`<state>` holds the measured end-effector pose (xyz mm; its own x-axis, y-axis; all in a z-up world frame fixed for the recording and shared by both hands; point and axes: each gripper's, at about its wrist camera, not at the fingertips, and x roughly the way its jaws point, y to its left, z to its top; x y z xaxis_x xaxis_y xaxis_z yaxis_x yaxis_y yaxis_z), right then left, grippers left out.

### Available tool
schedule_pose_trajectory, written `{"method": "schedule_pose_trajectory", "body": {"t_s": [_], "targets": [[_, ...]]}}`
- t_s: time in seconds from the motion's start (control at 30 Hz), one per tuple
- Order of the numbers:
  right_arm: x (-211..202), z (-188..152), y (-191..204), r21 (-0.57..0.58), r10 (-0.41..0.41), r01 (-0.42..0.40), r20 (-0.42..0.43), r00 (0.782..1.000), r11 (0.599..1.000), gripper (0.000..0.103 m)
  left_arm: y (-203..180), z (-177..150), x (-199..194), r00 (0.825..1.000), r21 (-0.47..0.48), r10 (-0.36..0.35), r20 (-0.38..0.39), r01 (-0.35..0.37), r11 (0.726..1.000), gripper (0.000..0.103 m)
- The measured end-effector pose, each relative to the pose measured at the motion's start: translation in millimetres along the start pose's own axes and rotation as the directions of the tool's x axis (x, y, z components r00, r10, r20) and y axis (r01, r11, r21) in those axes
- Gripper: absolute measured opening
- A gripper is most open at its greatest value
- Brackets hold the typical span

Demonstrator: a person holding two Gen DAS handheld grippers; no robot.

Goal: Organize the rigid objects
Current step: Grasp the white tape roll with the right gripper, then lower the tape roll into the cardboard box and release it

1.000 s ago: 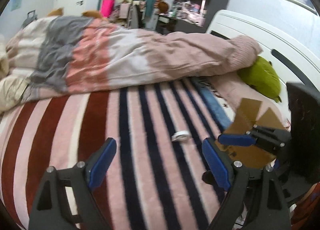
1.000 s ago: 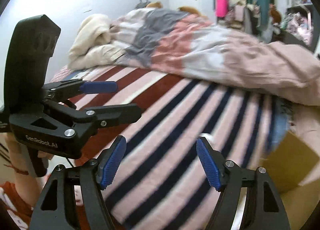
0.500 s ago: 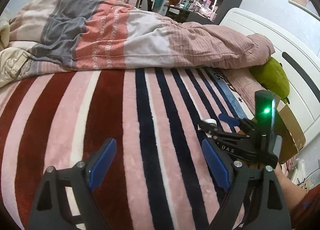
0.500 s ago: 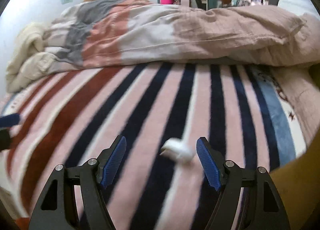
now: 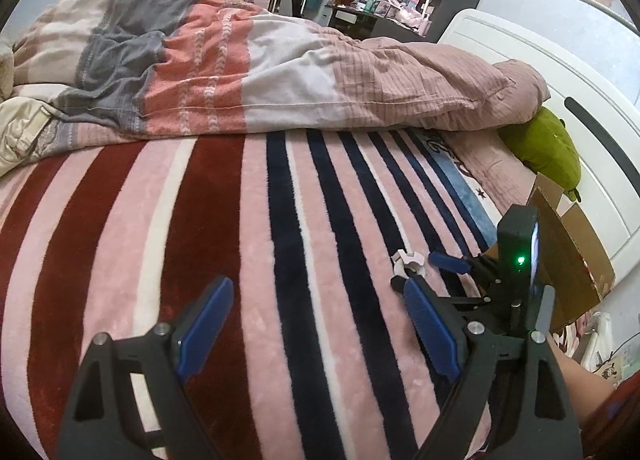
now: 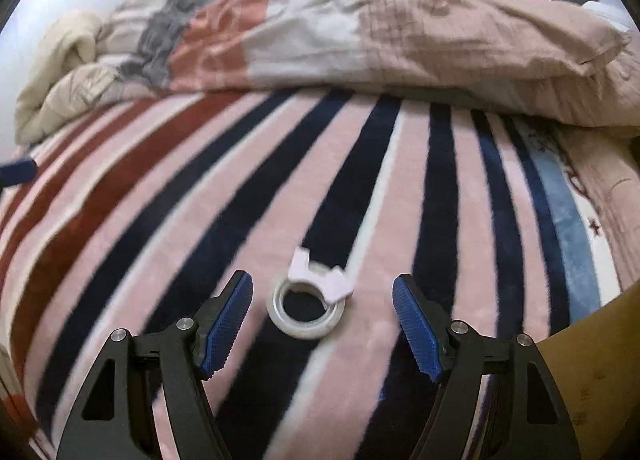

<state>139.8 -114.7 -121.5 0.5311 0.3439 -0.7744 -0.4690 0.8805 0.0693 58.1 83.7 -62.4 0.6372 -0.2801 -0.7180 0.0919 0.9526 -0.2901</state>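
Two tools in view, both with jaws spread wide and nothing between the blue ribbed pads. Right tool (image 6: 322, 314) low over the bed; the small white tape roll with a pale plastic dispenser clip (image 6: 307, 305) lies flat on the striped fleece blanket (image 6: 224, 196) in the gap between its pads, touching neither. Clip sits on the roll's far edge, tilted up. Roll rests across a navy stripe and a pink one.

Left tool (image 5: 318, 328) open, above bare blanket, red and pink stripes beneath it. From this side the same tape roll (image 5: 407, 263) shows to the right, just beyond the left tool's right pad, with the right tool (image 5: 424, 272) reaching in around it; a green light glows on that tool's black body.

Brown cardboard box (image 5: 568, 248), flaps up, stands at the bed's right edge, near the roll. Beyond it a green plush toy (image 5: 544, 148) against the white headboard (image 5: 560, 72).

Further back, a rumpled quilt in pink, grey, salmon and white blocks (image 5: 260, 72) heaped across the bed's width. Cream bedding bunched at far left. Behind: cluttered dark shelving, teal curtain, a bright pink item on a yellow-topped unit; details too small to tell.
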Motion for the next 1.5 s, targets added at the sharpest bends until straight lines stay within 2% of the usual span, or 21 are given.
{"method": "schedule_pose_trajectory", "body": {"t_s": [0.03, 0.07, 0.1, 0.17, 0.23, 0.37, 0.43, 0.53, 0.67, 0.77, 0.87, 1.13, 1.27, 1.4, 1.43, 1.5], "targets": [[2, -1, 0, -0.004, 0.009, -0.009, -0.002, 1.0, 1.0, 0.068, -1, 0, -1, 1.0, -0.003, 0.005, -0.002, -0.005, 1.0, 0.085], [3, -3, 1, -0.015, 0.007, -0.007, 0.0, 1.0, 1.0, 0.049, -2, 0, -2, 1.0, -0.004, 0.008, -0.004, -0.008, 1.0, 0.085], [4, -3, 2, -0.026, -0.007, 0.007, -0.004, 1.0, 1.0, 0.039, -4, 1, -4, 1.0, -0.003, 0.009, -0.007, -0.009, 1.0, 0.085], [-3, -2, 8, -0.046, -0.029, 0.029, -0.001, 1.0, 0.999, 0.039, -12, 2, -7, 1.0, 0.011, 0.01, -0.006, -0.01, 1.0, 0.085], [-14, -2, 16, -0.082, -0.007, 0.008, 0.015, 1.0, 0.997, 0.039, -22, 4, -12, 1.0, 0.023, 0.008, -0.005, -0.008, 1.0, 0.085], [-59, 6, 34, -0.133, 0.108, -0.098, 0.07, 0.992, 0.986, 0.039, -50, 9, -27, 0.999, 0.059, -0.036, 0.007, 0.035, 0.998, 0.085], [-87, 10, 42, -0.174, 0.168, -0.148, 0.108, 0.98, 0.974, 0.039, -65, 12, -34, 0.998, 0.075, -0.068, 0.011, 0.067, 0.995, 0.085], [-129, 14, 48, -0.226, 0.217, -0.176, 0.172, 0.961, 0.958, 0.039, -91, 19, -40, 0.993, 0.105, -0.118, 0.009, 0.117, 0.988, 0.083], [-177, 14, 37, -0.27, 0.242, -0.173, 0.248, 0.938, 0.947, 0.039, -133, 30, -40, 0.979, 0.143, -0.202, -0.018, 0.203, 0.969, 0.062], [-193, 12, 21, -0.268, 0.223, -0.146, 0.282, 0.933, 0.952, 0.039, -162, 38, -32, 0.967, 0.156, -0.249, -0.045, 0.253, 0.955, 0.044], [-201, 5, -6, -0.227, 0.187, -0.12, 0.302, 0.935, 0.966, 0.039, -195, 43, -19, 0.964, 0.196, -0.256, -0.073, 0.265, 0.944, 0.037], [-217, -14, -77, -0.135, 0.106, -0.067, 0.307, 0.946, 0.989, 0.039, -270, 50, 18, 0.947, 0.271, -0.279, -0.159, 0.313, 0.91, 0.036], [-215, -20, -103, -0.104, 0.06, -0.032, 0.279, 0.959, 0.994, 0.039, -290, 51, 36, 0.942, 0.289, -0.279, -0.189, 0.325, 0.901, 0.036], [-211, -27, -123, -0.076, 0.056, -0.037, 0.256, 0.965, 0.996, 0.039, -301, 50, 52, 0.937, 0.287, -0.277, -0.212, 0.331, 0.899, 0.037], [-211, -28, -126, -0.073, 0.055, -0.038, 0.25, 0.967, 0.997, 0.039, -304, 50, 55, 0.94, 0.292, -0.266, -0.213, 0.322, 0.901, 0.041], [-210, -31, -131, -0.067, 0.059, -0.044, 0.241, 0.969, 0.997, 0.039, -306, 51, 57, 0.948, 0.293, -0.245, -0.203, 0.297, 0.909, 0.067]]}}
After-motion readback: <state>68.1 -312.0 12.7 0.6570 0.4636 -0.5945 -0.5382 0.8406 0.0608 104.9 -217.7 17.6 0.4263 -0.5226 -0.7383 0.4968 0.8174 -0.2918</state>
